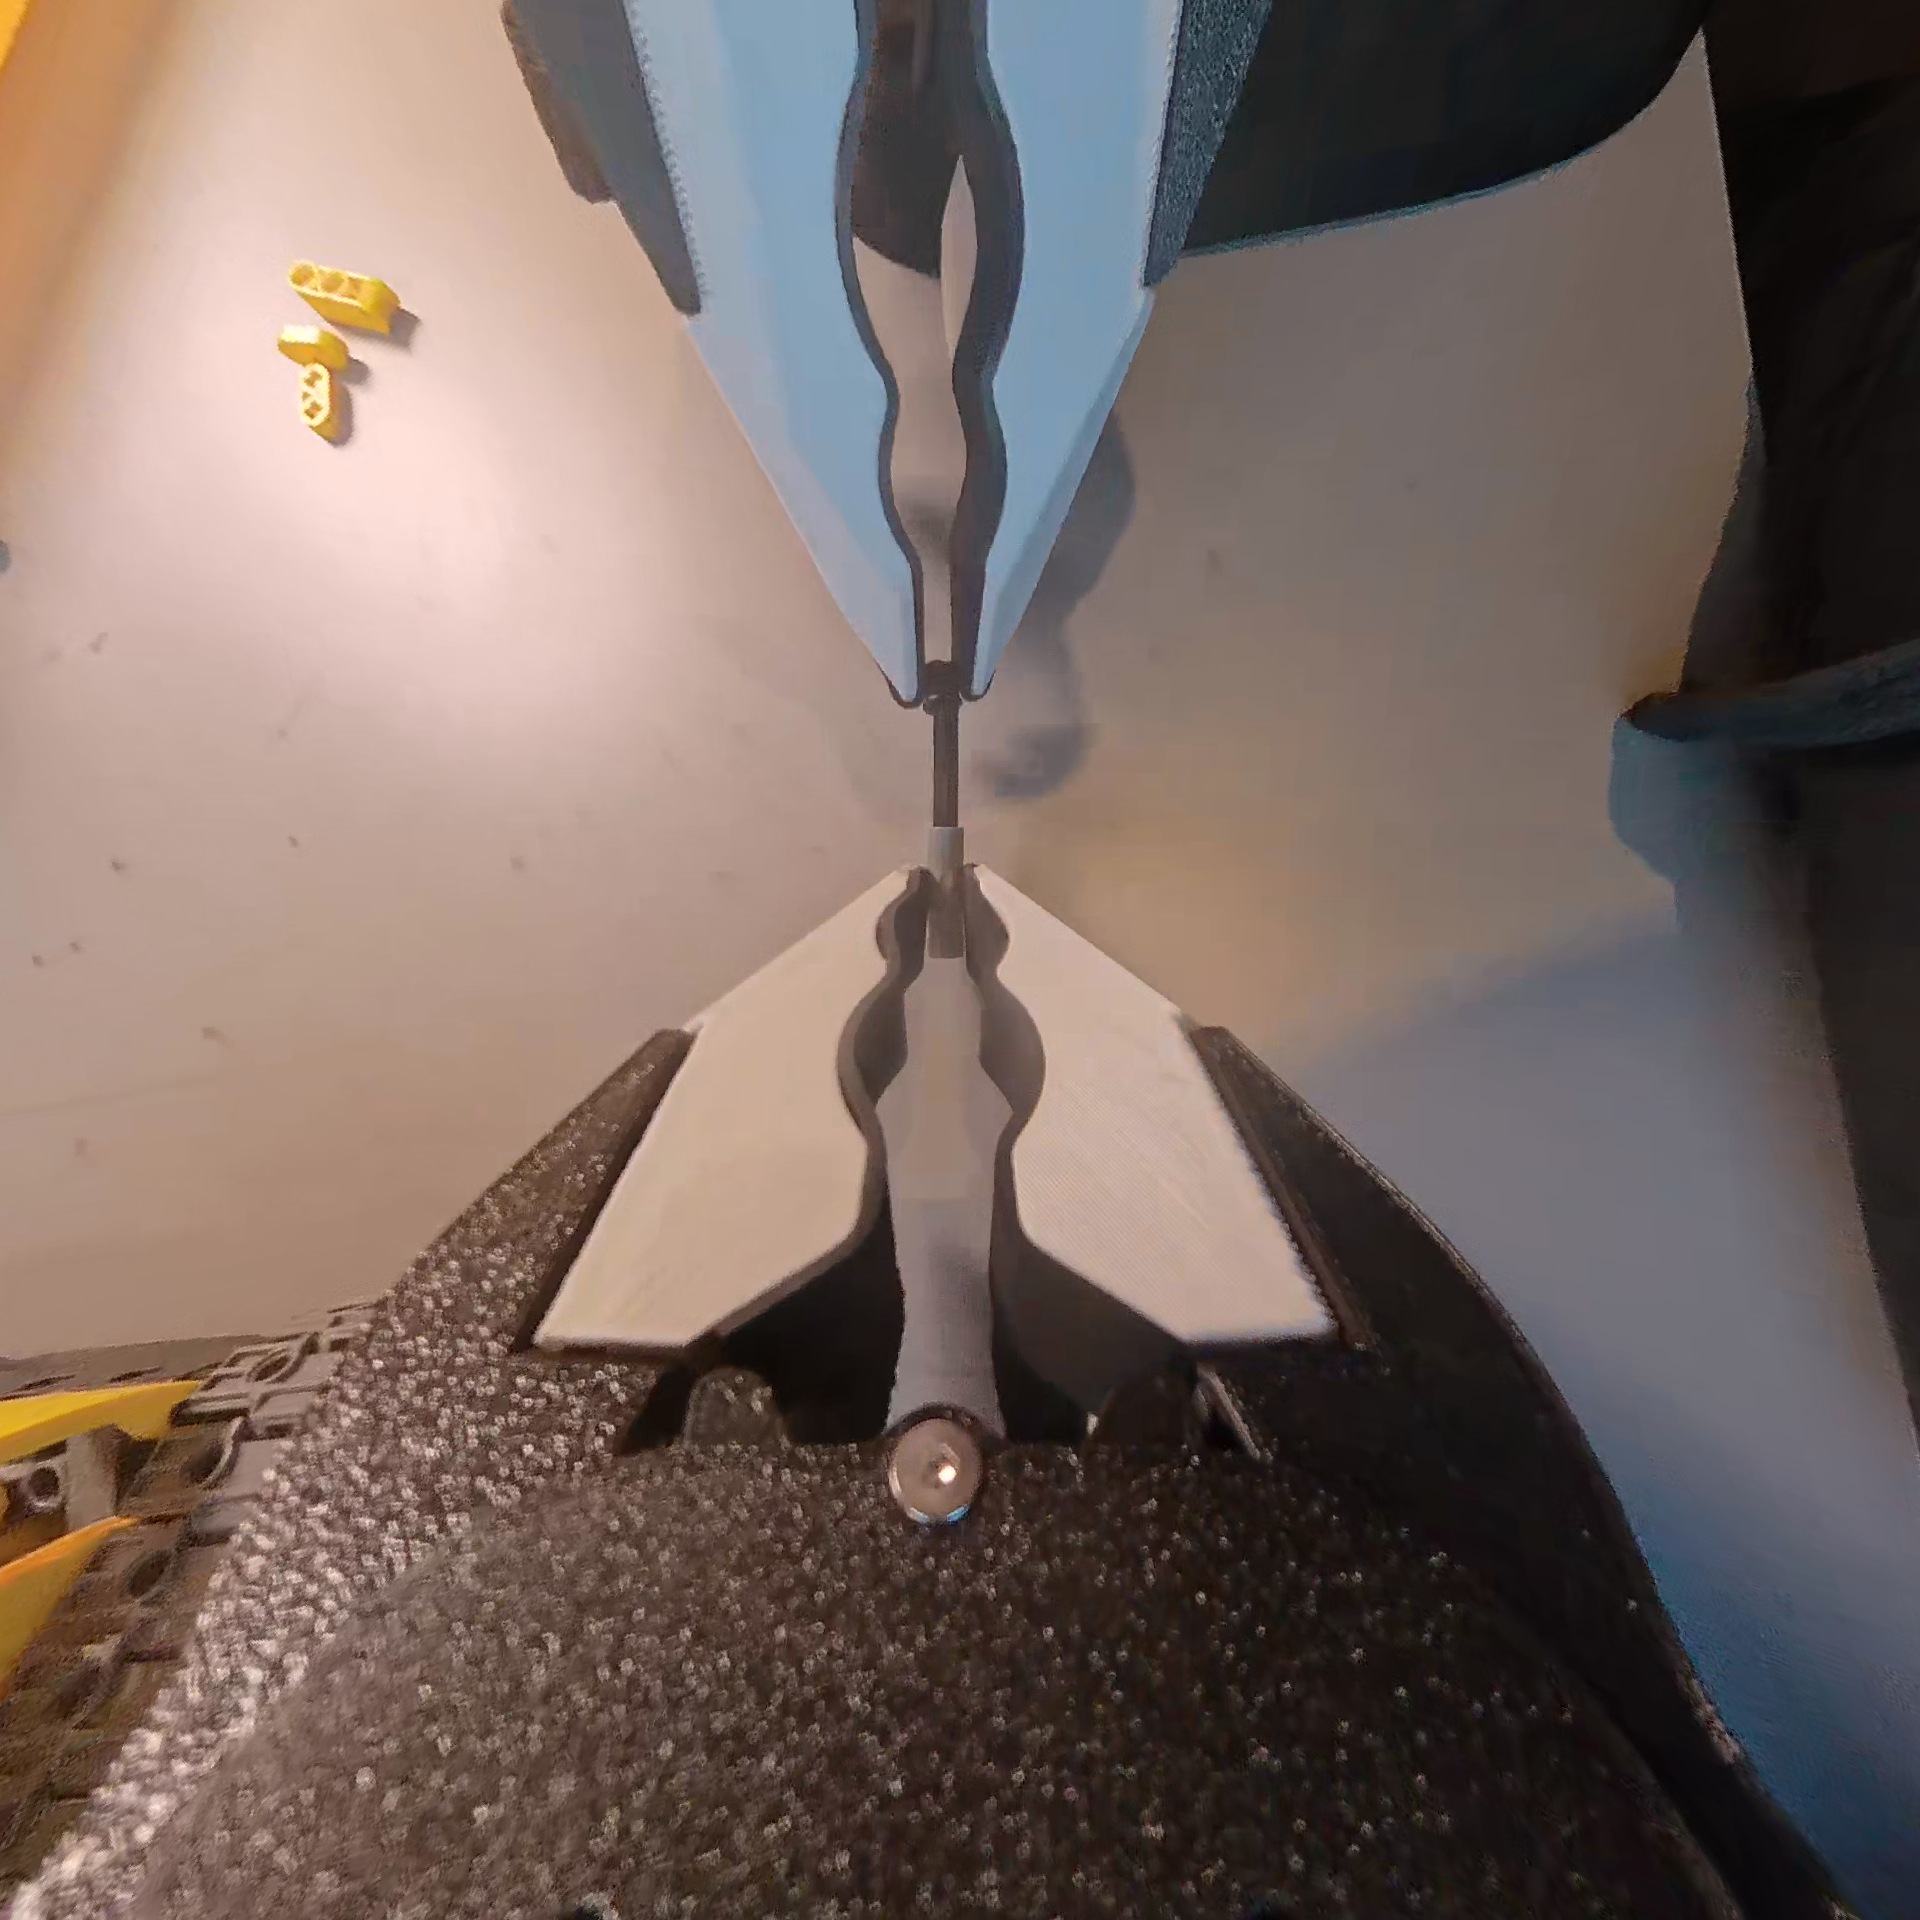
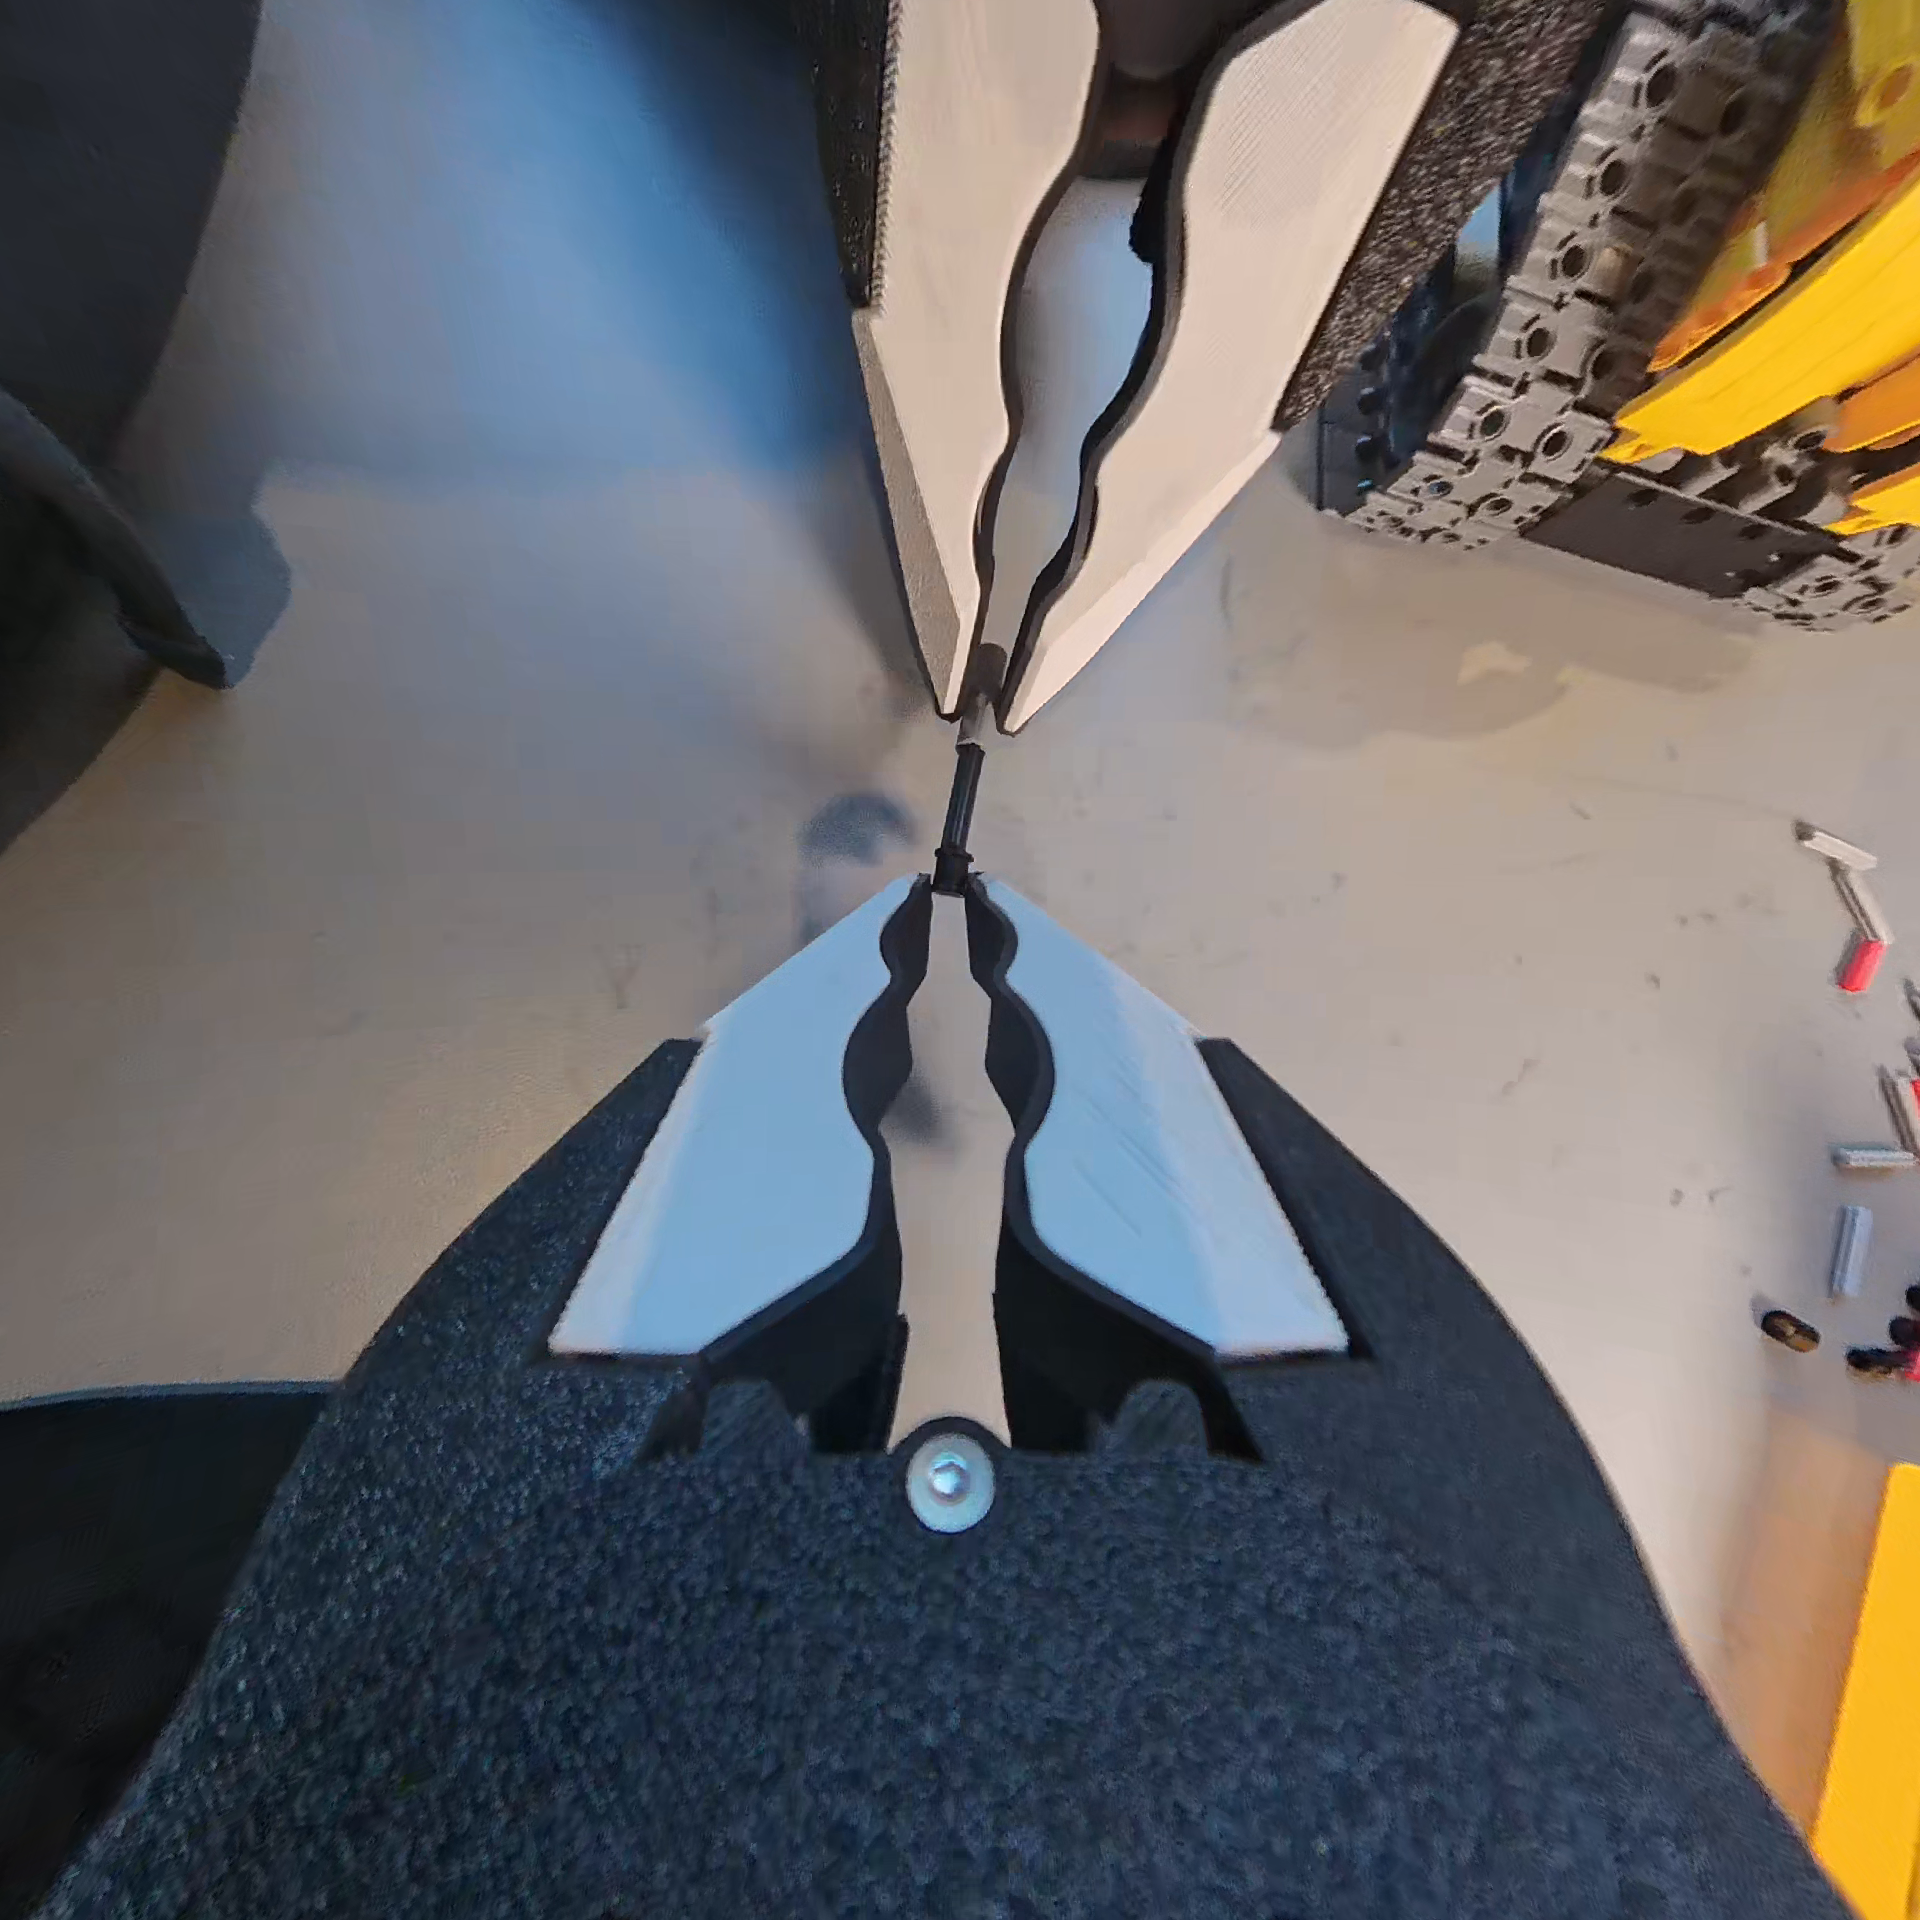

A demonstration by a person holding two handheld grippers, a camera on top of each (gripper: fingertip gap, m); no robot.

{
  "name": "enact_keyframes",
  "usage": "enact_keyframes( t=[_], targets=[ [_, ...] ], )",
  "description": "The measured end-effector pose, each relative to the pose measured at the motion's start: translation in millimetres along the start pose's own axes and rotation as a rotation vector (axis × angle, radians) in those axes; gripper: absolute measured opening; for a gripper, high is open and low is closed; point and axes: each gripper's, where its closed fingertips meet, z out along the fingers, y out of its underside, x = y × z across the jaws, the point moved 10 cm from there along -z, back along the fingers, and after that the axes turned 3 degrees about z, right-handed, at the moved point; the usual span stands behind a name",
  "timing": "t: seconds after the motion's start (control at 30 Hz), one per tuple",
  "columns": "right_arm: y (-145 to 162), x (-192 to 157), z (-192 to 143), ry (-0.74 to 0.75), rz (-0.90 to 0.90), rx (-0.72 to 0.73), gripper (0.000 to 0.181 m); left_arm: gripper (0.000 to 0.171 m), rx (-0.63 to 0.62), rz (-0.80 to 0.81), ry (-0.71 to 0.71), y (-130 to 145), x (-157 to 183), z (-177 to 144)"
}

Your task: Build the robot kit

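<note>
Two tools pinch one thin black axle between them, above the tabletop [image 1: 416, 831].
Left tool [image 1: 943, 883] clamps the axle's [image 1: 945, 769] grey-sleeved end; right tool [image 2: 948, 883] clamps its collared end. Yellow beams [image 1: 327, 343] and a grey-yellow model [image 2: 1621, 343] lie well aside.

Brightness: you get soft, warm indoor light on the pale tabletop [image 1: 416, 727], fairly even.
Colour cast: a bluish tint falls at 3 o'clock in your left wrist view and at 11 o'clock in your right wrist view.
Shadows: a smudged dark shadow [image 1: 1039, 727] lies just beside the fingertips; another [image 2: 852, 831] sits at centre.
Glare: a small highlight on each screw [image 2: 948, 1481].
Distortion: strong wide-angle bending toward all edges.
Blur: edges go soft; the small parts [image 2: 1860, 1143] at 3 o'clock are smeared.
</note>
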Motion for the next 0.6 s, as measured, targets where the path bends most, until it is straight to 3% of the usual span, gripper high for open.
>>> enact_keyframes(
  t=[0.37, 0.6],
  targets=[
    [-4.1, -3.7, 6.2, 0.032, -0.016, -0.091, 0.006, 0.005, -0.027, -0.157, 0.08, 1.3, -4.8, 3.9],
    [-10.4, -10.0, 5.2, 0.108, -0.118, -0.134, 0.006, 0.005, -0.07, -0.265, 0.217, -1.6, -17.2, 5.3]
  ],
)
